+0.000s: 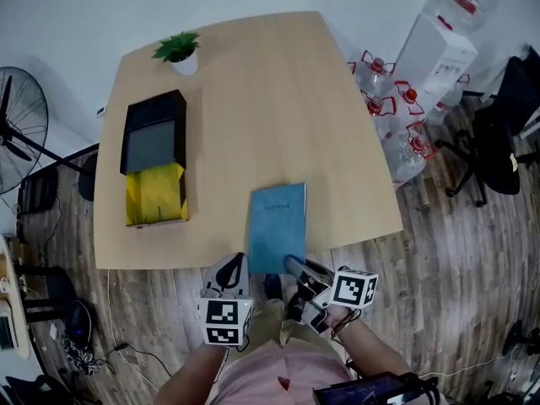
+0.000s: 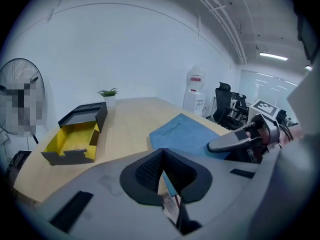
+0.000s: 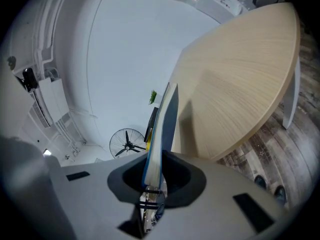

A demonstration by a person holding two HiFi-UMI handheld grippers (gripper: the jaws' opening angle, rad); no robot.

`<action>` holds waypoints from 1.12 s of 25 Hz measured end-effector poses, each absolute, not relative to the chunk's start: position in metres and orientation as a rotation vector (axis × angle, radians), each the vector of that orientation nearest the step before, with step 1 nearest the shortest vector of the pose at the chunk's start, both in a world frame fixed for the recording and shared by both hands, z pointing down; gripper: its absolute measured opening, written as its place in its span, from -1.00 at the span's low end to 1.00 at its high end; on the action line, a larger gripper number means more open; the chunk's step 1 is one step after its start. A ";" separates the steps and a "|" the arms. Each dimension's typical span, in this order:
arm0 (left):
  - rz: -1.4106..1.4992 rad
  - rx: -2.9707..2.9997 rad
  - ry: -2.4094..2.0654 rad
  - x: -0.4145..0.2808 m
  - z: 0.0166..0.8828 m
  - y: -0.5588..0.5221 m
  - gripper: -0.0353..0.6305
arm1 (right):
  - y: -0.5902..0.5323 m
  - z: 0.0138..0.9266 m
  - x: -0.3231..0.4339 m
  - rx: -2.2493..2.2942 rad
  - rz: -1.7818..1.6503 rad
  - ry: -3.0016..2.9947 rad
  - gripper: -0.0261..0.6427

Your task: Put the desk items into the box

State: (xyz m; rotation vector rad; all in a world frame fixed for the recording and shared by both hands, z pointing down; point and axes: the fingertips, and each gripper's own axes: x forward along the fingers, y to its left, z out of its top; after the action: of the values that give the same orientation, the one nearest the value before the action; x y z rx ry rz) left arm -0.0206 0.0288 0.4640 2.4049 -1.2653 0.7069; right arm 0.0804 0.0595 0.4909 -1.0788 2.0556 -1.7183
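A blue notebook (image 1: 277, 222) lies at the table's near edge and overhangs it slightly. My right gripper (image 1: 294, 266) is shut on its near edge; in the right gripper view the notebook (image 3: 162, 129) stands edge-on between the jaws of my right gripper (image 3: 155, 176). My left gripper (image 1: 234, 264) hovers just left of the notebook, off the table's front edge. In its own view my left gripper (image 2: 161, 169) is shut, its pads touching with nothing between them. The open black box with a yellow inner tray (image 1: 154, 163) sits on the table's left side, also in the left gripper view (image 2: 75, 134).
A small potted plant (image 1: 179, 51) stands at the back of the wooden table (image 1: 278, 99). Water bottles (image 1: 388, 108), a white dispenser (image 1: 439, 53) and an office chair (image 1: 498, 142) are to the right. A floor fan (image 1: 17, 125) stands at the left.
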 end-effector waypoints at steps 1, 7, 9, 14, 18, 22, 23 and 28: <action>0.694 2.409 -1.278 -0.021 0.458 0.029 -0.87 | 0.058 0.483 0.080 -1.073 -1.701 2.059 -0.78; 0.620 2.424 -1.361 -0.028 0.431 0.031 -0.87 | 0.054 0.443 0.073 -1.057 -1.601 2.152 -0.78; 0.579 2.431 -1.407 -0.032 0.418 0.030 -0.87 | 0.053 0.428 0.072 -1.062 -1.565 2.184 -0.78; 0.505 2.444 -1.494 -0.036 0.395 0.040 -0.87 | 0.064 0.403 0.075 -1.064 -1.500 2.244 -0.78; 0.475 2.439 -1.550 -0.039 0.384 0.055 -0.87 | 0.075 0.394 0.078 -1.062 -1.479 2.271 -0.78; 0.475 2.426 -1.575 -0.044 0.382 0.073 -0.87 | 0.087 0.398 0.073 -1.042 -1.493 2.299 -0.78; 0.477 2.419 -1.581 -0.046 0.383 0.077 -0.87 | 0.089 0.399 0.071 -1.036 -1.497 2.305 -0.78; 0.476 2.366 -1.640 -0.068 0.385 0.091 -0.87 | 0.094 0.400 0.052 -0.983 -1.521 2.339 -0.78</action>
State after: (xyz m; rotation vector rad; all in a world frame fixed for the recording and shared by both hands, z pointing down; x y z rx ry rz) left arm -0.0684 0.0914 0.3855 2.3659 -1.6404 0.4756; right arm 0.0517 0.0941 0.4005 -0.9834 2.3388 -1.5213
